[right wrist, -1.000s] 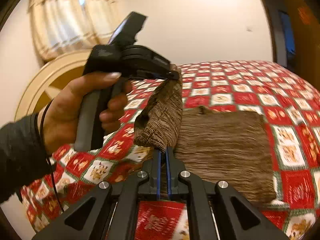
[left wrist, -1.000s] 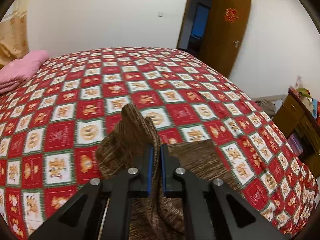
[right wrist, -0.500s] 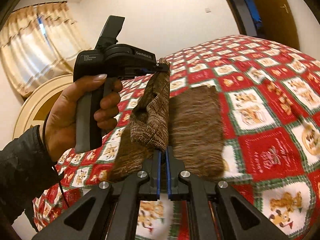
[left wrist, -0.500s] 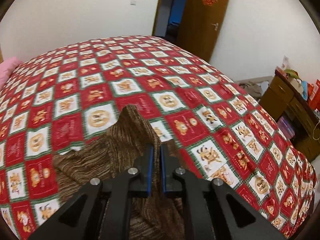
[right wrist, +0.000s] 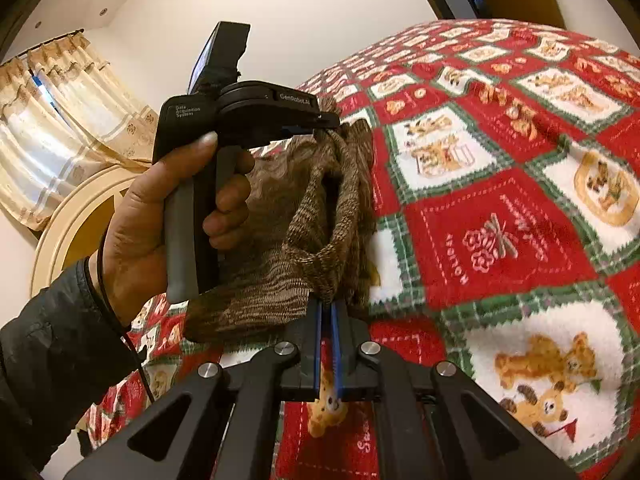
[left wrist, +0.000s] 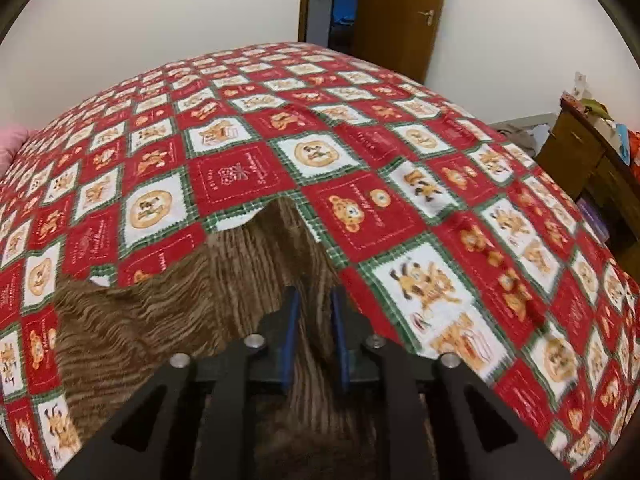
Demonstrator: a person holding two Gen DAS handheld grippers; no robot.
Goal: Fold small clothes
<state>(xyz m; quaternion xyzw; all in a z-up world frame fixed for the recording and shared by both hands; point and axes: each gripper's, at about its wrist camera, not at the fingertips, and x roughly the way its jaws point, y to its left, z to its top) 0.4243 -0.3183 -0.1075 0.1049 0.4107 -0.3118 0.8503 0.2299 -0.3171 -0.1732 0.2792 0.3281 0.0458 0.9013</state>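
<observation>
A small brown knitted garment (left wrist: 168, 312) lies partly on the red patterned bedspread (left wrist: 360, 184). In the left wrist view my left gripper (left wrist: 314, 320) has its blue pads slightly apart with a fold of the garment between them. In the right wrist view my right gripper (right wrist: 327, 312) is shut on an edge of the garment (right wrist: 304, 216), which hangs bunched between the two grippers. The left gripper (right wrist: 324, 122) shows there too, held in a hand, gripping the garment's upper end.
A wooden door (left wrist: 396, 12) and dark doorway stand behind the bed. A wooden cabinet (left wrist: 592, 160) with clutter stands at the right. A pink pillow (left wrist: 10, 144) lies at the bed's left edge. Curtains (right wrist: 60, 120) and a round headboard (right wrist: 80, 216) are at the left.
Both grippers have carried the garment's held edges across and down toward the bedspread. The garment is now bunched between them, and the left gripper's pads have parted slightly.
</observation>
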